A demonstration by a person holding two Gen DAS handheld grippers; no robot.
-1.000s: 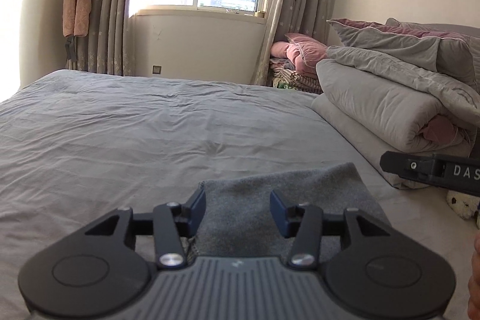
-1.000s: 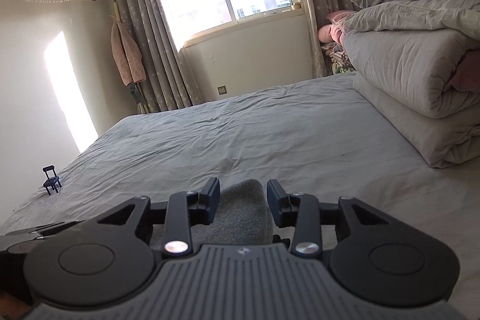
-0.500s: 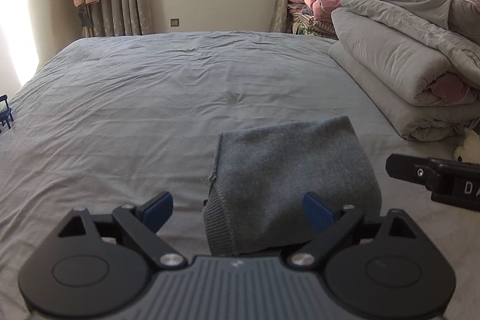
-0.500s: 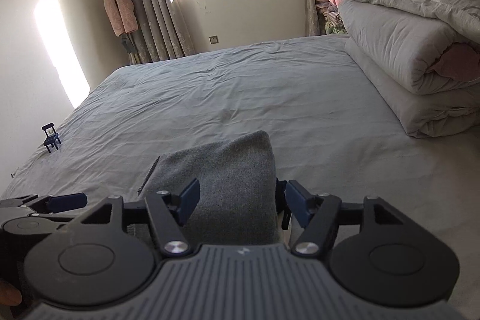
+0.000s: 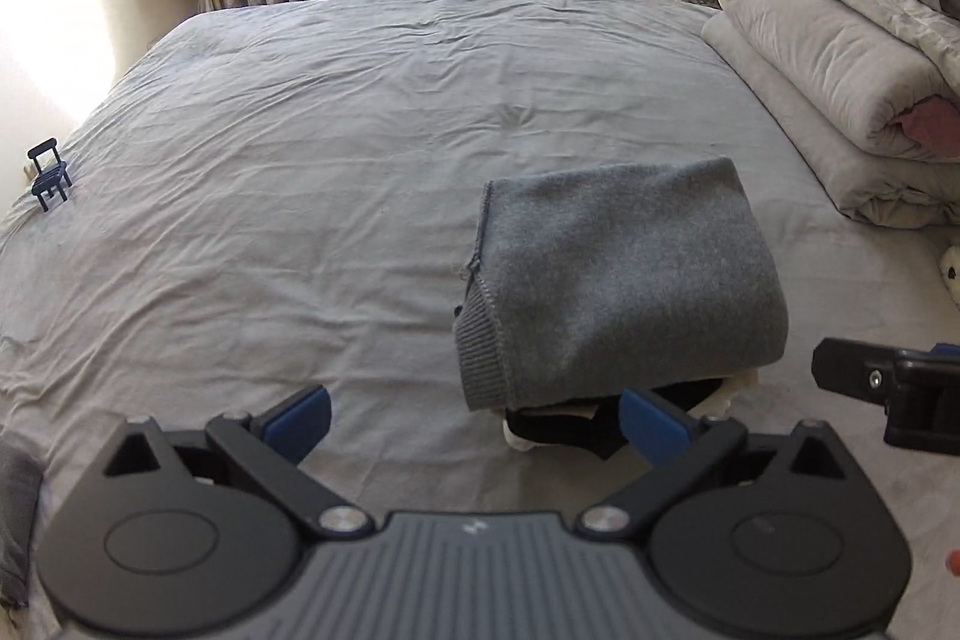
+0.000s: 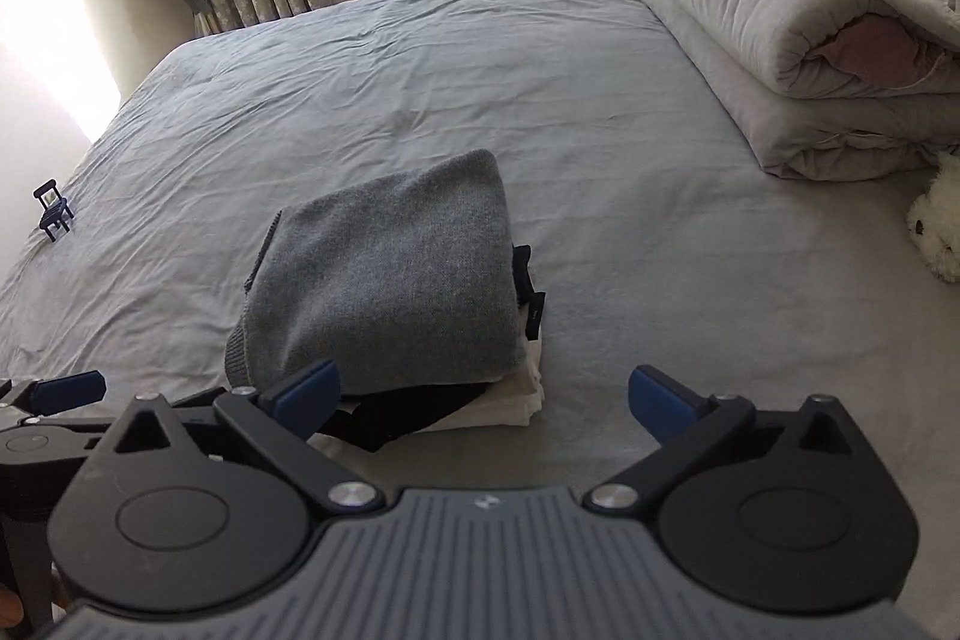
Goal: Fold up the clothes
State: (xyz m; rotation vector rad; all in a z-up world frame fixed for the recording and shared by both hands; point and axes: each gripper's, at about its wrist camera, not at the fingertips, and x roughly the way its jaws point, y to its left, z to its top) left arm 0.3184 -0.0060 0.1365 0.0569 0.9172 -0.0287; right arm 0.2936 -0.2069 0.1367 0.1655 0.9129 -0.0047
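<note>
The folded grey sweater (image 5: 618, 280) lies on top of a small stack of clothes (image 6: 480, 400), dark and white pieces showing under its near edge, on the grey bed (image 5: 300, 160). Both tools hang above and just short of the stack, tilted down toward it. The left gripper (image 5: 474, 415) has its jaws spread wide; they have just been opening, and nothing is pressed between them, the sweater's ribbed corner lying ahead and toward the right-hand jaw. The right gripper (image 6: 483, 394) is likewise spread wide, its jaws just opened, and the sweater lies ahead and to its left, with bare sheet in front of its right-hand jaw. So the stack sits between the two tools, a little nearer the left jaw of the right one; neither touches the cloth as far as can be seen. The sweater's longer side seems to run away from the cameras toward the window wall. This fold looks finished, so the next move is probably a retreat or a reach for another garment; a grey piece (image 5: 18, 508) shows at the left edge. Rolled quilts (image 5: 840, 70) lie to the right, a white soft toy (image 6: 936, 226) near them, and a small blue chair-shaped stand (image 5: 48, 172) far left; none blocks the way.
</note>
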